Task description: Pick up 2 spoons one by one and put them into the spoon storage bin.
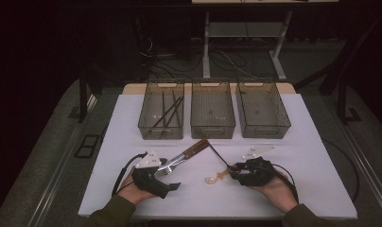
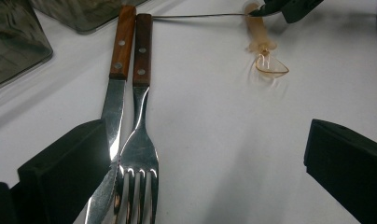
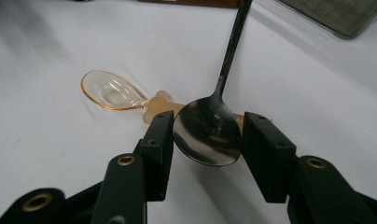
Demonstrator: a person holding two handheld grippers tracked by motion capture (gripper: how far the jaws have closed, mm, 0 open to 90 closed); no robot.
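Two hand-held grippers at cutlery on a white tabletop point(image 1: 302, 156).

The right gripper point(image 3: 207, 140) has its fingers point(image 3: 159, 140) pinching the bowl of a dark metal spoon point(image 3: 207, 133), which lies over a clear amber spoon point(image 3: 112, 91). The left gripper point(image 2: 210, 172) has its fingers spread wide, one beside a knife point(image 2: 113, 105) and a fork point(image 2: 139, 154) lying side by side. Three grey bins point(image 1: 212, 125) stand behind.

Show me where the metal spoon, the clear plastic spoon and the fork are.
metal spoon point(image 3: 206, 135), right gripper view, on its bowl between the jaws.
clear plastic spoon point(image 3: 109, 90), right gripper view, on its transparent bowl.
fork point(image 2: 139, 151), left gripper view, on the neck above the tines.
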